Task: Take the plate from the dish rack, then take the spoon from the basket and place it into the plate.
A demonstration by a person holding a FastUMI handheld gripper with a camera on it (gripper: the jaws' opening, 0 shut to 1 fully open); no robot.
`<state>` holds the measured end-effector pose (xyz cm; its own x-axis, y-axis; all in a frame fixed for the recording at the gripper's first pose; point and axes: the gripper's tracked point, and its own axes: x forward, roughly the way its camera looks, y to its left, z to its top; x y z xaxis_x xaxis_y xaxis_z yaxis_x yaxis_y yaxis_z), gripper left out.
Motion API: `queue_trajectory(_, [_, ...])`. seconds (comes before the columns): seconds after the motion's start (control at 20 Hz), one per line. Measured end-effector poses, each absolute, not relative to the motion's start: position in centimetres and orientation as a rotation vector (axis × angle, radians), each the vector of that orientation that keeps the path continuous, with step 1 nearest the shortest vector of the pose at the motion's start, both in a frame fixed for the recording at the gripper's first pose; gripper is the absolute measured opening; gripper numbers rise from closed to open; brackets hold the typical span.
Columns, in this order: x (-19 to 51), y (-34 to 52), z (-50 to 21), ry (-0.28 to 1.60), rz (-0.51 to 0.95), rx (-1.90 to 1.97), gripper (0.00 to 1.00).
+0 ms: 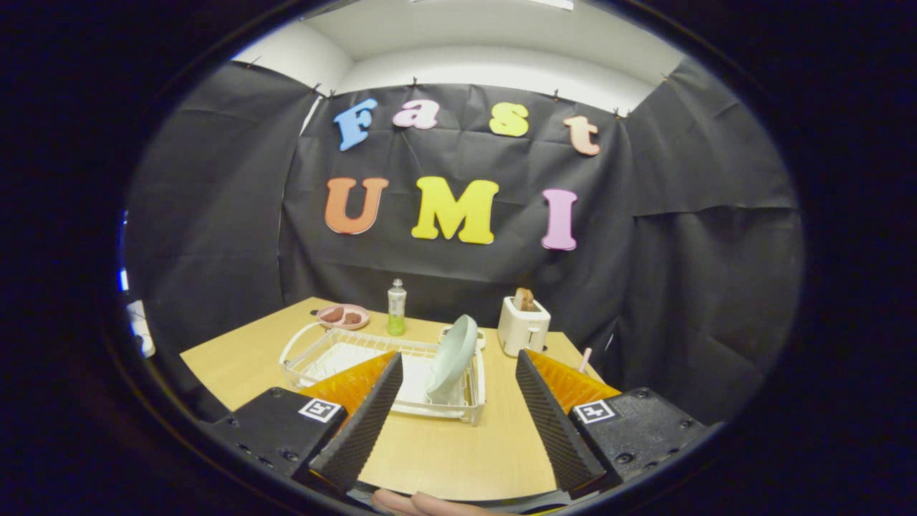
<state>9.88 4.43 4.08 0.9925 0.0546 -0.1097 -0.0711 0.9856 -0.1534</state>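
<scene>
A pale green plate (pixel 453 355) stands on edge, tilted, in the right end of a white dish rack (pixel 319 351) on the wooden table (pixel 458 448). My gripper (pixel 458 369) is open above the near part of the table. Its two fingers (pixel 372 416) spread wide, and the plate stands just ahead of the gap between them. Nothing is between the fingers. Beyond the right finger a pink handle (pixel 586 358) pokes up, perhaps the spoon; the basket is hidden behind that finger.
A white toaster (pixel 523 326) with a slice of bread stands behind the rack on the right. A green bottle (pixel 396 308) and a pink dish (pixel 344 315) with brown pieces sit at the back. A fingertip (pixel 423 504) shows below the fingers.
</scene>
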Motion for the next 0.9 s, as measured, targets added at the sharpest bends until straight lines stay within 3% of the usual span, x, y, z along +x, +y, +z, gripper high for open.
queue_trajectory(0.35, [21.9, 7.4, 5.1, 0.376, 0.053, -0.218, 1.0])
queue_trajectory(0.55, [28.5, 6.0, 4.2, 0.513, -0.043, -0.3, 0.99])
queue_trajectory(0.9, [35.6, 3.3, 1.6, 0.802, -0.199, -0.278, 0.7])
